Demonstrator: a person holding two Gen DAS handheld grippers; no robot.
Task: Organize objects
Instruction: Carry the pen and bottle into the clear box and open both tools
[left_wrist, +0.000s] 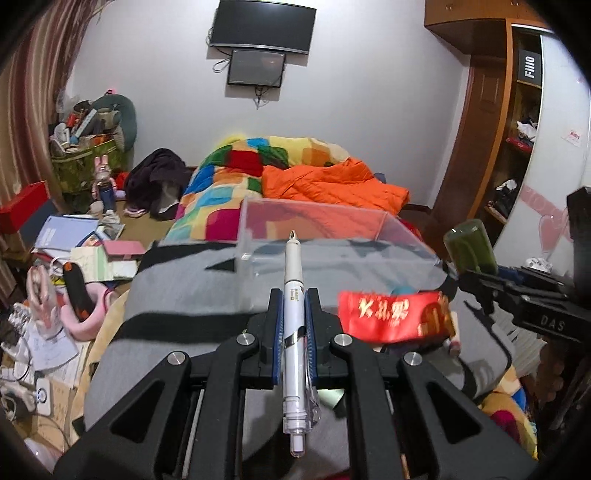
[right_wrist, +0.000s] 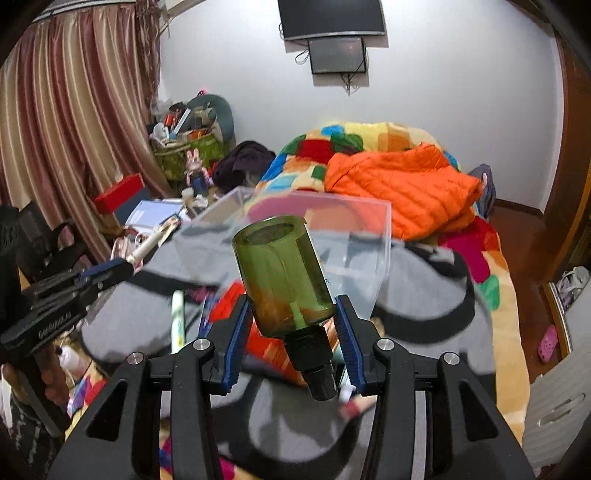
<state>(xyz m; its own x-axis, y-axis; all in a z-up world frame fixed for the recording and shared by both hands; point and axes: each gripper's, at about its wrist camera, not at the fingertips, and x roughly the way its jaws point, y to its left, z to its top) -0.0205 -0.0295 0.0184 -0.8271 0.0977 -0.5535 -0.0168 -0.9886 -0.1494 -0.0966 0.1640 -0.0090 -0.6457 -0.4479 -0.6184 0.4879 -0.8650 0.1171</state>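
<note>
Left gripper (left_wrist: 294, 297) is clamped on a white pen (left_wrist: 294, 332), nib pointing toward the clear box (left_wrist: 332, 236) just beyond it. Right gripper (right_wrist: 293, 314) is clamped on a green bottle (right_wrist: 282, 277), black cap toward the camera, also just short of the box. Red packet (left_wrist: 395, 315) lies on the grey blanket (left_wrist: 184, 295) near the box; orange jacket (right_wrist: 402, 184) sits behind the box.

I read "Fillo" on a black box (left_wrist: 529, 66) at upper right, and "DAS" on the right gripper (left_wrist: 466, 274) at right edge.
</note>
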